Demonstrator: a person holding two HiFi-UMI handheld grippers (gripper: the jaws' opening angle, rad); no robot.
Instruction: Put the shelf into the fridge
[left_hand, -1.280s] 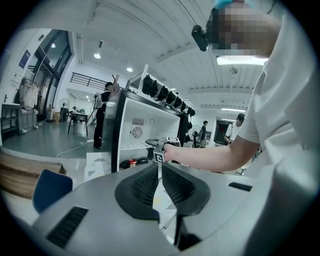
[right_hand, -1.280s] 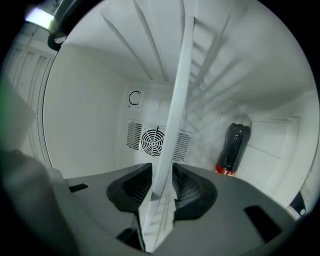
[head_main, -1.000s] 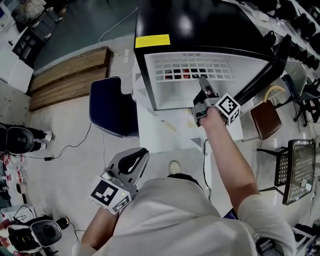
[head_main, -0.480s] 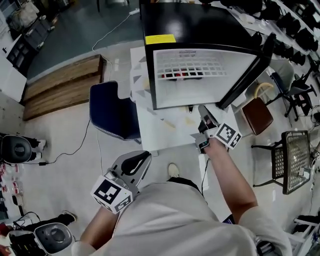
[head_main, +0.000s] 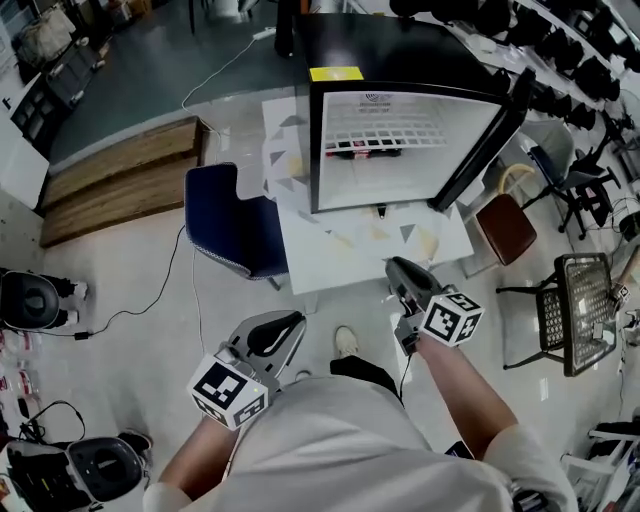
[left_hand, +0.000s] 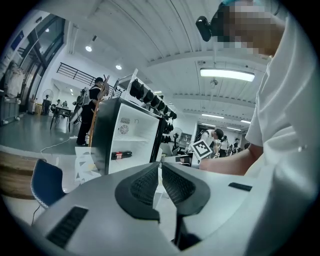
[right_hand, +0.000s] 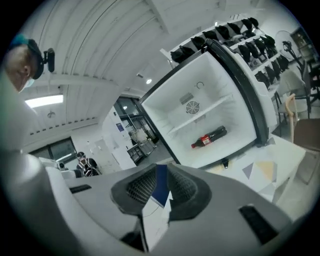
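The black fridge (head_main: 400, 40) stands open, its door (head_main: 480, 145) swung to the right. The white wire shelf (head_main: 400, 128) lies level inside it, with a dark bottle (head_main: 365, 150) on the floor beneath. In the right gripper view the shelf (right_hand: 202, 112) and the bottle (right_hand: 209, 137) show in the white interior. My right gripper (head_main: 397, 268) hangs over the floor well in front of the fridge; its jaws are closing with nothing between them. My left gripper (head_main: 290, 322) stays low by my body, jaws together and empty.
A white patterned mat (head_main: 360, 245) lies under and in front of the fridge. A blue chair (head_main: 225, 220) stands to its left, a brown stool (head_main: 507, 228) and a black mesh chair (head_main: 577, 310) to the right. A low wooden platform (head_main: 120, 175) lies at far left.
My right gripper has drawn back from the fridge opening toward my body, and its jaws have narrowed. The fridge now sits farther off. The left gripper has hardly moved.
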